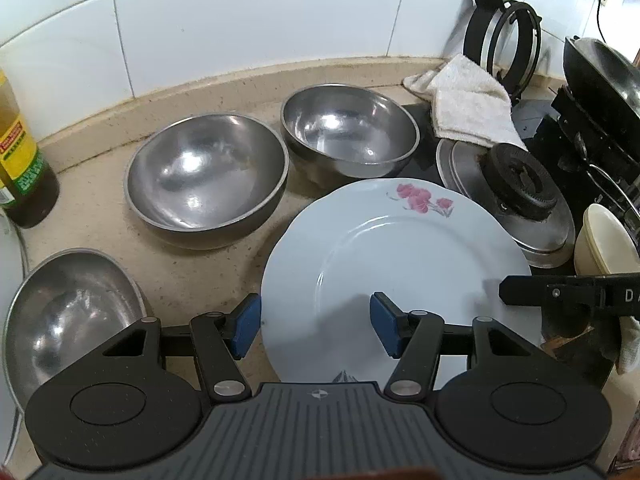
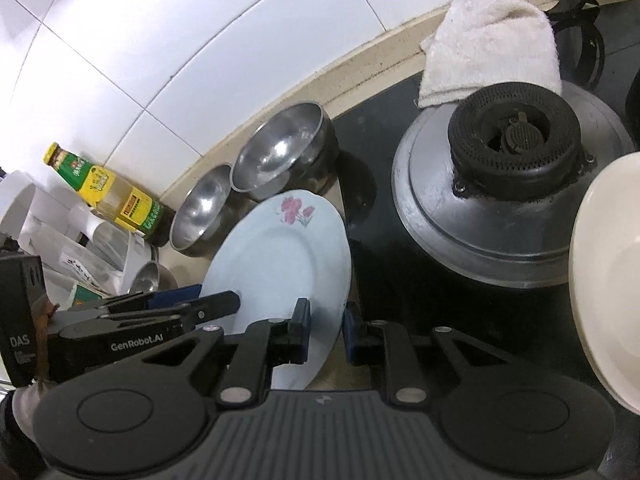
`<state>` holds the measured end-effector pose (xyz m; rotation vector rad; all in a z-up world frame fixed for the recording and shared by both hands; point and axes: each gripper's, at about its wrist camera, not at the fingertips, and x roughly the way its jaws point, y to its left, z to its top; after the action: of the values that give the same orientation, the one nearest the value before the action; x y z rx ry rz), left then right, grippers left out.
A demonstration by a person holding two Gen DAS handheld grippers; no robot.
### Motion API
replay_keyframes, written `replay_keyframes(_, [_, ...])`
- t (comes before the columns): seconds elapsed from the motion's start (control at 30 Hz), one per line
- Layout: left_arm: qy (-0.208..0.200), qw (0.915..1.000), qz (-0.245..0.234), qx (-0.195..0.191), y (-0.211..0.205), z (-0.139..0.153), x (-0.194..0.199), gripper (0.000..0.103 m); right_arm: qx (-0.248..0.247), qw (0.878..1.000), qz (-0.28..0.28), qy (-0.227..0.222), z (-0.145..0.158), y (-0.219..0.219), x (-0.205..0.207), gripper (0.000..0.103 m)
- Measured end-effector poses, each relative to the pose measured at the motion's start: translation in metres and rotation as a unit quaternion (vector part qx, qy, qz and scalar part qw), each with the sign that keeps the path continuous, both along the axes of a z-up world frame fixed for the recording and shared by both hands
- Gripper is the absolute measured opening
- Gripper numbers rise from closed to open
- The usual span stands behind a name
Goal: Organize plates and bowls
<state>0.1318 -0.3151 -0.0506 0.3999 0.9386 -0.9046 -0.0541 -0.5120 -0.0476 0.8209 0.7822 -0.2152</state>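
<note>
Grippers first: right gripper [image 2: 326, 330] is nearly closed, with the near right rim of the flowered plate [image 1: 400, 264] pinched between its pads. It looks like the only firm hold. Left gripper [image 1: 316, 320] is about half open: one blue pad sits just off the plate's left edge and the other hangs over its face, and neither seems to press, so it probably holds nothing. The plate is over the beige counter [image 1: 192, 272], beside the black stove top, and looks tipped, near side up, though I can't tell if its far edge touches down. Handling guess: glazed ceramic, so stiff, slick, moderately heavy and chippable. A one-sided rim pinch could let it pivot or slip; a second hold on the opposite rim, pads well onto the flat lip, seems safer. Near left is a steel bowl [image 1: 68, 312] and near right a cream bowl [image 1: 604, 240]. Further back two more steel bowls, a big one [image 1: 206, 176] and a smaller one [image 1: 350, 132], stand side by side, just beyond the plate. Steel ones are likely light, rigid, slippery and nestable; grip by the rim. Also a burner [image 1: 520, 184] on its metal pan at right, an oil bottle [image 1: 20, 160] far left, and a white towel [image 1: 468, 104] by the tiled wall.
</note>
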Motion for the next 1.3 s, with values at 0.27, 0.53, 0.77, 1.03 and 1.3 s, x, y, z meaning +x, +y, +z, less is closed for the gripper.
replay_keyframes(0.27, [0.079, 0.9930, -0.053, -0.070, 0.002, 0.012, -0.009, 0.029, -0.001, 0.999, 0.021, -0.027, 0.012, 0.007, 0.003, 0.015])
replay_keyframes(0.53, [0.017, 0.9981, -0.030, -0.052, 0.010, 0.022, -0.022, 0.046, -0.008, 1.000, 0.022, 0.011, -0.009, 0.009, 0.015, 0.007])
replay_keyframes(0.77, [0.081, 0.9938, 0.069, -0.034, 0.047, -0.002, 0.014, 0.068, 0.039, 0.999, 0.026, 0.011, -0.024, 0.007, 0.017, 0.012])
replay_keyframes(1.03, [0.067, 0.9947, 0.073, -0.024, 0.019, -0.019, 0.025, 0.081, 0.083, 0.996, 0.027, 0.011, -0.036, -0.002, 0.034, 0.029])
replay_keyframes(1.3, [0.075, 0.9953, 0.054, -0.029, 0.017, -0.025, 0.038, 0.075, 0.071, 0.997, 0.010, 0.005, -0.031, -0.021, 0.030, 0.028])
